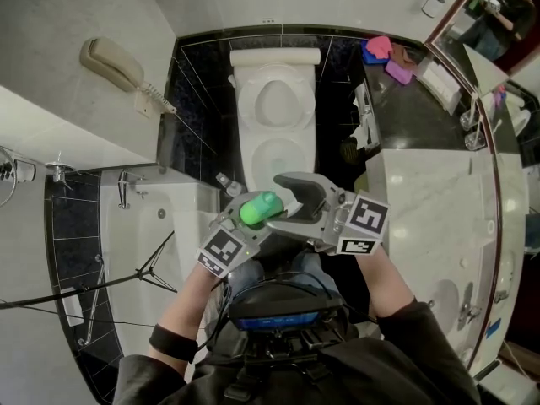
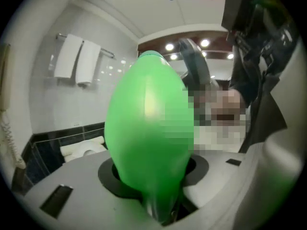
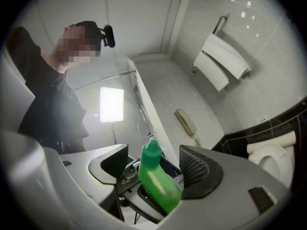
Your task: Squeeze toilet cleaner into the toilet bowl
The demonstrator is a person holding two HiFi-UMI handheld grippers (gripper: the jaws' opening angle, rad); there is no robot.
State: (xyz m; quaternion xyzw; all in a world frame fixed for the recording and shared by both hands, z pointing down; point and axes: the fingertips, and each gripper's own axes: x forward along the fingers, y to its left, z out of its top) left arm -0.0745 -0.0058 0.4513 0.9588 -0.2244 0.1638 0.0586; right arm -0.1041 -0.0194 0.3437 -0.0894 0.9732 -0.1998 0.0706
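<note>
Before the toilet (image 1: pixel 274 108), left claw (image 1: pixel 250 219) clamps green bottle (image 1: pixel 260 208); right claw (image 1: pixel 293 199) gapes.

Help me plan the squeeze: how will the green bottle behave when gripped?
The green bottle looks like smooth, glossy plastic, so it will probably give when pressed and may slip. Its rounded body, clamped in the left gripper, seems apt to twist in the grip, or roll if laid down. It fits between the jaws, so it is likely light.

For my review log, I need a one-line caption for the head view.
Left gripper holds a green bottle between the jaws of the open right gripper, facing the toilet.
</note>
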